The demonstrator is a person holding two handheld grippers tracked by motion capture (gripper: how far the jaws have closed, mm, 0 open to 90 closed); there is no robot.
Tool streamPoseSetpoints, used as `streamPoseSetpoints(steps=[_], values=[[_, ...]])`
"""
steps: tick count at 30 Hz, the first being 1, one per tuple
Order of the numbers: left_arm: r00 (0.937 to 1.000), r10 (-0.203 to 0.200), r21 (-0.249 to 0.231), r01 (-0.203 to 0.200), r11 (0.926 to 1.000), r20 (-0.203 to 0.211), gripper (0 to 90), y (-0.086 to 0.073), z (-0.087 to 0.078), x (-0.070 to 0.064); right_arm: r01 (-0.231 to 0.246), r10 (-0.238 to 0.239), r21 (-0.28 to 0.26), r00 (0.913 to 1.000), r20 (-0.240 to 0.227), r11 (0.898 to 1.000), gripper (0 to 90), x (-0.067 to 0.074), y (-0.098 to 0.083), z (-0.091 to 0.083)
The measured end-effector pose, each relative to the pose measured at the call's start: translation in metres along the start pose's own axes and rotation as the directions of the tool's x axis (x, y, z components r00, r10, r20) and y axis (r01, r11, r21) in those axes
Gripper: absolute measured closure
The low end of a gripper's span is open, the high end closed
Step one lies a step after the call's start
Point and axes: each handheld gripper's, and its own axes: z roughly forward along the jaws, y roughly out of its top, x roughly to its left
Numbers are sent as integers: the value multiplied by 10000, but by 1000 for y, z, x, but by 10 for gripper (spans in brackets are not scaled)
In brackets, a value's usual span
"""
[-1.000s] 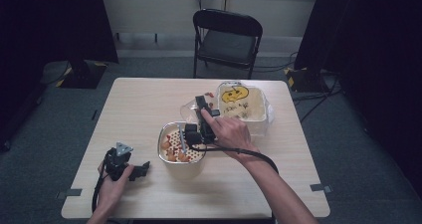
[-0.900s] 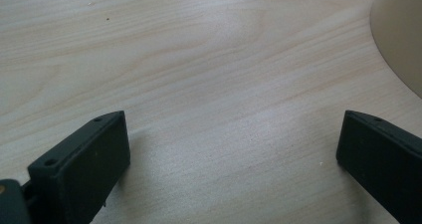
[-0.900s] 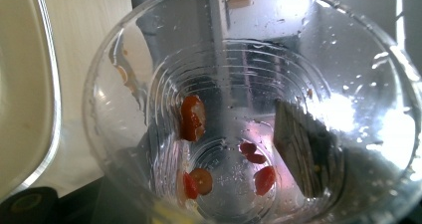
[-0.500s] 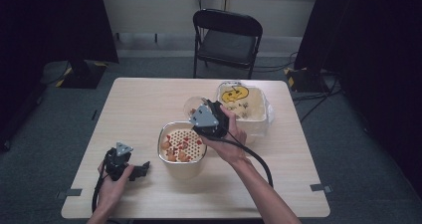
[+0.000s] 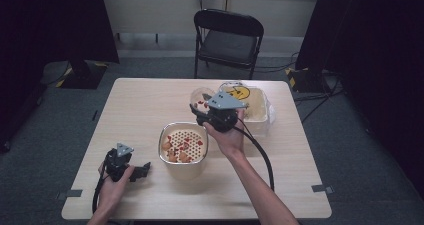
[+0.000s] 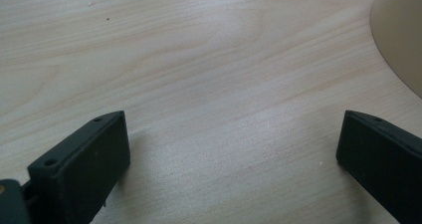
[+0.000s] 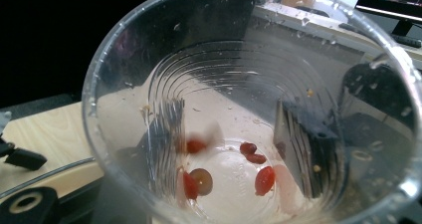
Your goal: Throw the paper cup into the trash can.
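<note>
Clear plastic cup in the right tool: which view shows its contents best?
The right gripper view: it looks straight into the clear cup, showing a few red pieces at the bottom. The high view shows the cup small, beside the right tool. The left gripper view adds nothing.

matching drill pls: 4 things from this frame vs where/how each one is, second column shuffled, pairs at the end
Things
1. clear plastic cup
2. strainer bowl
3. left gripper
4. folding chair

States
A. open, resting on the table's near left part
B. on the floor beyond the table's far edge
C. clamped in the right gripper, a few red pieces left inside
D. at table centre, holding red and orange pieces

Pairs: 1-C, 2-D, 3-A, 4-B
</note>
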Motion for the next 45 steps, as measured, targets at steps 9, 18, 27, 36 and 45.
streamPoseSetpoints(steps=[9,18,27,36,45], values=[[10000,2,-2,-2,10000,6,0,0,0,0,-764,772,-177,9959,479,9969,466,-38,6,-7],[10000,-17,-22,17,10000,4,0,0,0,0,-1515,1504,8,9817,1169,9885,457,-83,4,-20],[10000,3,-6,-3,10000,8,0,0,0,0,-2255,2136,449,9591,1855,9732,399,-116,-11,-21],[10000,-1,3,1,10000,4,0,0,0,0,-2612,2441,762,9524,1827,9623,257,-126,-17,-18],[10000,-24,-18,24,10000,-1,0,0,0,0,-2789,2596,830,9469,1895,9567,149,-129,-18,-18]])
